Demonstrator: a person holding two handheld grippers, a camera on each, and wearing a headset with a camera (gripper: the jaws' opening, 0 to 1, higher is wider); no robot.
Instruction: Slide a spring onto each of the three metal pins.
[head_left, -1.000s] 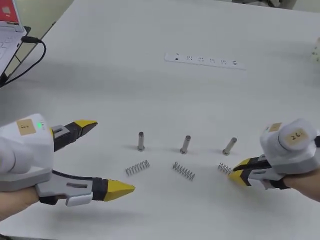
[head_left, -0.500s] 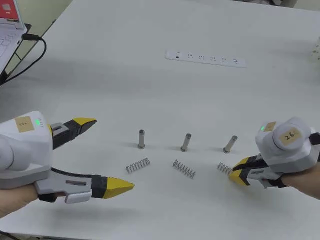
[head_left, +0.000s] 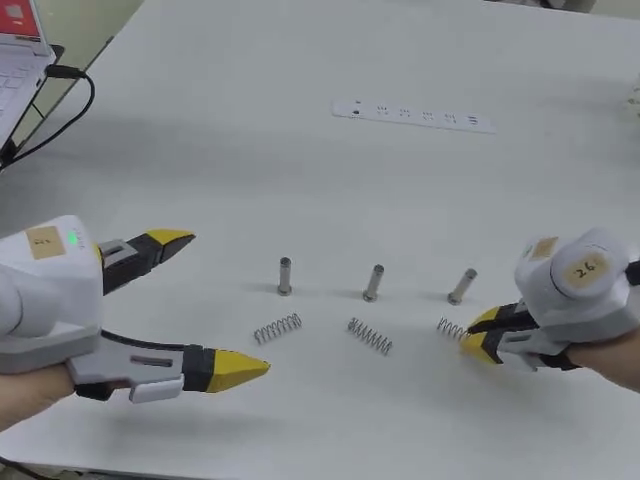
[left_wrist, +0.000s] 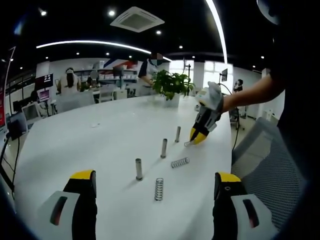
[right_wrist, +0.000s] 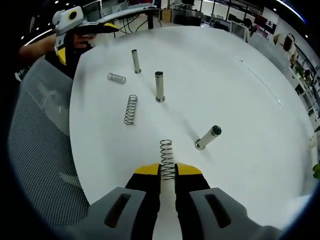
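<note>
Legibly, "26" label (head_left: 586, 268) on right gripper (head_left: 472, 335)

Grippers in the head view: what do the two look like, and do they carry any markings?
Both have bulky white-grey bodies and black jaws tapering to pointed yellow tips. The left gripper bears a tan sticker and a green light; the right gripper has a tan sticker reading 26.

Right gripper (right_wrist: 167, 172) nipping a spring (right_wrist: 166, 150) — pin (right_wrist: 208, 137) just beside, white table (right_wrist: 240, 100)
</note>
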